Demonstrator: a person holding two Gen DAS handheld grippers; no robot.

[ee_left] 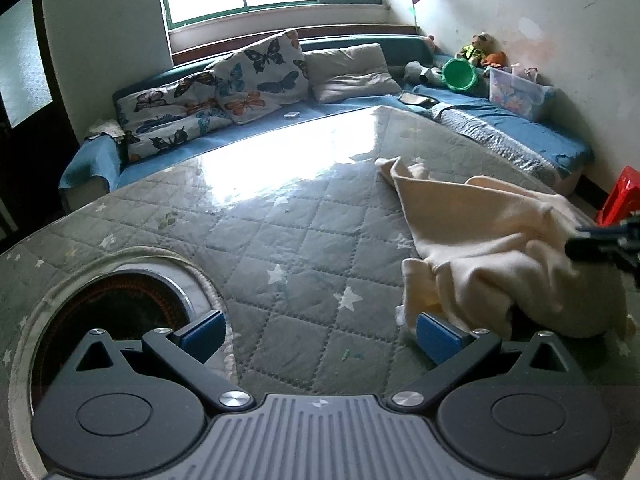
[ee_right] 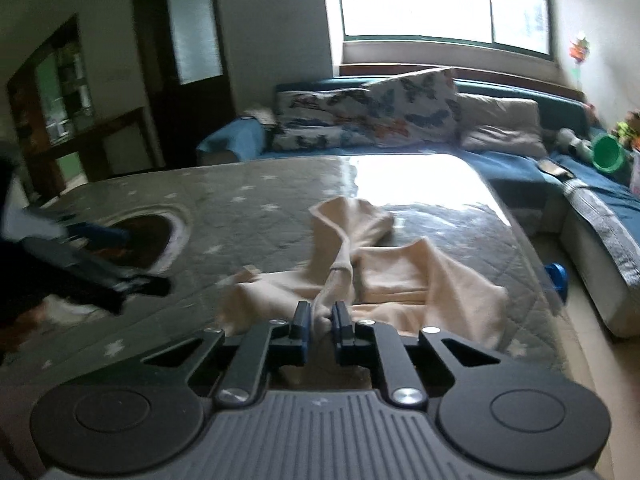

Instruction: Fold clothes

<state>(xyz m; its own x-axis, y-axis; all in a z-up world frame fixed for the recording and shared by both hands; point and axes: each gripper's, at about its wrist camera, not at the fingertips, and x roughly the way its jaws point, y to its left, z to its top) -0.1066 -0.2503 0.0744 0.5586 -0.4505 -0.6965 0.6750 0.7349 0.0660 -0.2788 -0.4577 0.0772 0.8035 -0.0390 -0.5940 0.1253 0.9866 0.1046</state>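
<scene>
A cream garment (ee_left: 492, 240) lies crumpled on the right part of a grey quilted table cover (ee_left: 280, 248) with white stars. In the right wrist view the same cream garment (ee_right: 392, 272) spreads just ahead, and my right gripper (ee_right: 322, 320) is shut on a bunched fold of it, the cloth pinched between the blue pads. My left gripper (ee_left: 320, 334) stands open low over the cover, with nothing between its fingers; its right fingertip (ee_left: 438, 338) sits at the garment's near edge. The right gripper (ee_left: 600, 244) shows as a blurred dark shape at the cloth's right side.
A round dark inset (ee_left: 112, 312) lies in the table at the near left. A blue sofa (ee_left: 360, 100) with butterfly pillows (ee_left: 248, 76) wraps the far side and right. A green bucket (ee_left: 460, 74), a plastic box (ee_left: 518, 92) and a red stool (ee_left: 620, 196) stand at the right.
</scene>
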